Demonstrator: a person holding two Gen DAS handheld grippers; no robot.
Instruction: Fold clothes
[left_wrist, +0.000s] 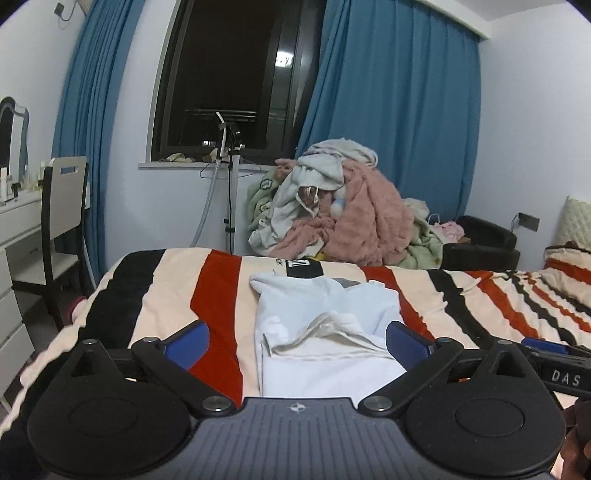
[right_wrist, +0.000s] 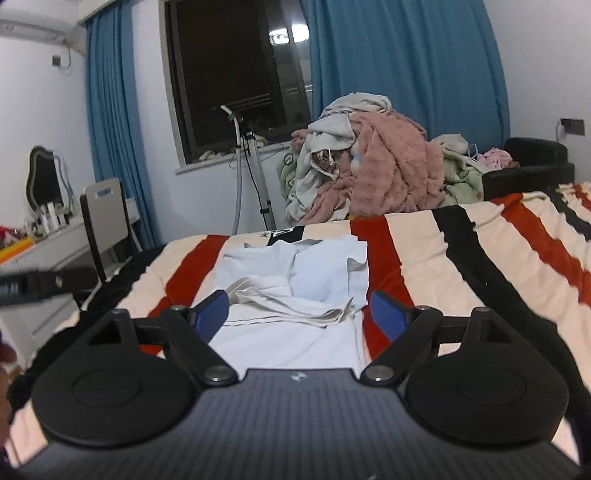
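Left wrist view: left gripper (left_wrist: 297, 338) sits low centre w/ jaws spread wide, blue fingers (left_wrist: 192, 341) empty, nothing pinched. Between them, centre frame, lies the white garment (left_wrist: 325, 314), partly folded, a rumpled cream-edged flap bunched on top; its far edge stops short of the bed's far edge, near edge runs under the gripper body. It rests on the striped bedspread (left_wrist: 221, 291) (cream, red, black bands). Bare bedspread both sides of the garment, more to the right. Part of the right gripper (left_wrist: 554, 354) pokes in at lower right, close beside. Beyond the bed's far edge: laundry pile (left_wrist: 343, 206) centre-right, blue curtains (left_wrist: 399, 110) flanking a dark window (left_wrist: 229, 74), a garment-steamer stand (left_wrist: 231, 177) centre, chair (left_wrist: 62, 206) and white dresser (left_wrist: 18, 236) at left. Right wrist view: right gripper (right_wrist: 297, 314) low centre, also released, blue fingers (right_wrist: 386, 314) apart and empty. The white garment (right_wrist: 314, 273) is centre, its right edge just inside the right finger, creased flap across the middle. Striped bedspread (right_wrist: 461, 266) gives wide open room at right; bed's left edge drops off near the chair (right_wrist: 105, 218). Left gripper (right_wrist: 33, 284) shows blurred at mid-left. Laundry pile (right_wrist: 369, 173) upper centre-right behind the bed.
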